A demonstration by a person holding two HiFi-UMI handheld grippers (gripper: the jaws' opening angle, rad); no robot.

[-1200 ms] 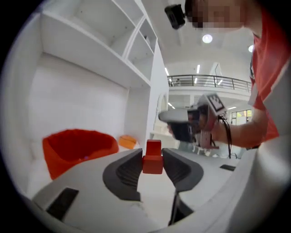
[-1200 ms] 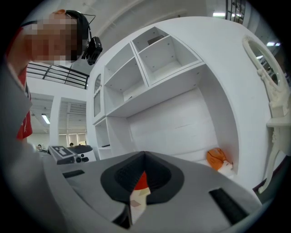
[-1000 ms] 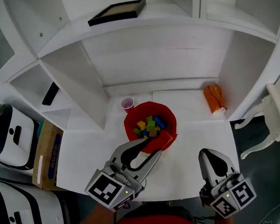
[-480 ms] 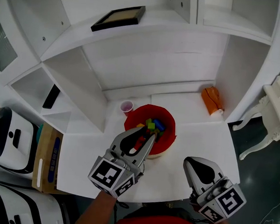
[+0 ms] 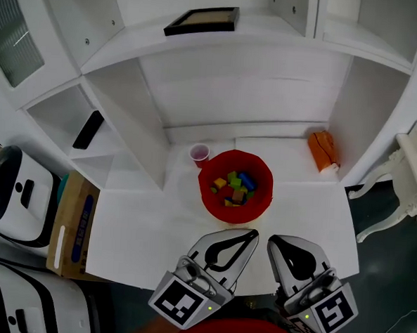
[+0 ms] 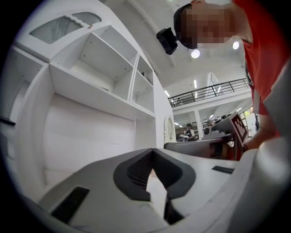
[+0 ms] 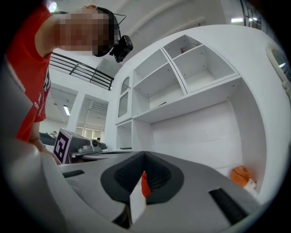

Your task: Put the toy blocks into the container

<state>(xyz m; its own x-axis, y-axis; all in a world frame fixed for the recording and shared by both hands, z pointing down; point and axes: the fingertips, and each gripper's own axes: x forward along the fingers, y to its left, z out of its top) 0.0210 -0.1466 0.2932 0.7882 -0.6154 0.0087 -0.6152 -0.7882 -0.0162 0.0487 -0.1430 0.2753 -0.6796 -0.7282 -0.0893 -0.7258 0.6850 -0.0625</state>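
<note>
- Looking down in the head view, we see the white shelf unit (image 5: 227,93) filling the frame from 9 o'clock round to 3 o'clock, with its open bay at 12 o'clock.
- The white tabletop (image 5: 141,235) spreads out below that bay.
- A cardboard box (image 5: 74,224) stands off the table's edge at 9 o'clock.
- The left gripper (image 5: 254,234) lies low over the table's near edge at 6 o'clock, its tips toward 1 o'clock. Its jaws have just been closing, and in its own view we see the tips clenched together (image 6: 152,150) with nothing between them.
- The right gripper (image 5: 273,239) lies just beside it at 5 o'clock. Its jaws are clenched (image 7: 144,154). A sliver of red shows in the slit behind the tips, and we cannot tell what it is.
- The red container (image 5: 234,213) sits on the table at 12 o'clock from both grippers, apart from them.
- A black picture frame (image 5: 202,20) lies on an upper shelf at 12 o'clock.
- An orange object (image 5: 322,149) lies at 2 o'clock from the container, by the bay's right wall.
- A pink cup (image 5: 199,154) stands upright at 10 o'clock, just beside the container.
- The toy blocks (image 5: 235,187), yellow, green, blue and red, are piled inside the container.
</note>
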